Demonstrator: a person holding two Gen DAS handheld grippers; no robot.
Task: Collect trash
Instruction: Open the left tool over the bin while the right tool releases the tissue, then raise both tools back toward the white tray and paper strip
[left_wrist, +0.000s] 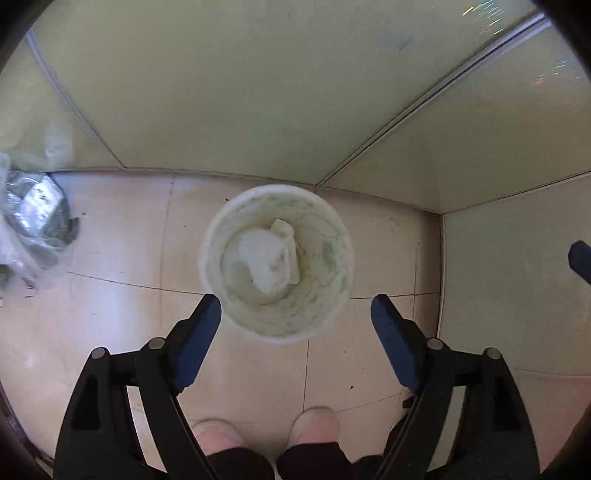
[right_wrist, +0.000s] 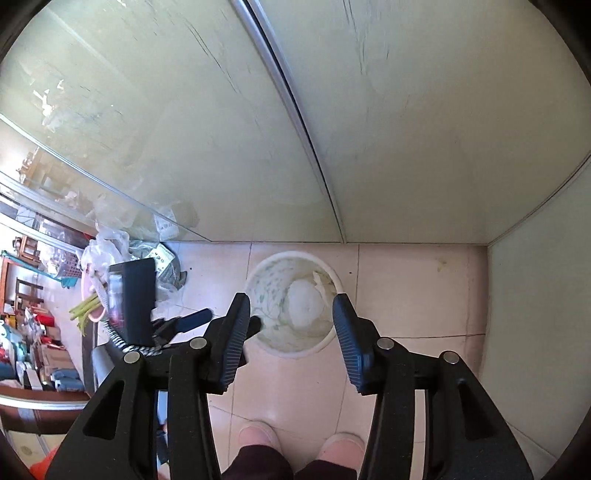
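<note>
Directly above the white bin (left_wrist: 276, 264), left gripper (left_wrist: 295, 308) and right gripper (right_wrist: 291, 310) gape, empty

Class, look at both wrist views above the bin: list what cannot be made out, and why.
- Bin contents, left wrist view: white wad blurred; what it is, unclear.
- Clear bag, left wrist view: cut off by the picture's edge.
- Bin's near rim, right wrist view: partly hidden by the right gripper.
- Clutter at left, right wrist view: too small.

Plastic bag (left_wrist: 26, 229) cut off at left edge, crumpled trash (left_wrist: 267, 258) in bucket (left_wrist: 275, 325) blurred, shoes (left_wrist: 218, 437) partly hidden by trouser legs.
</note>
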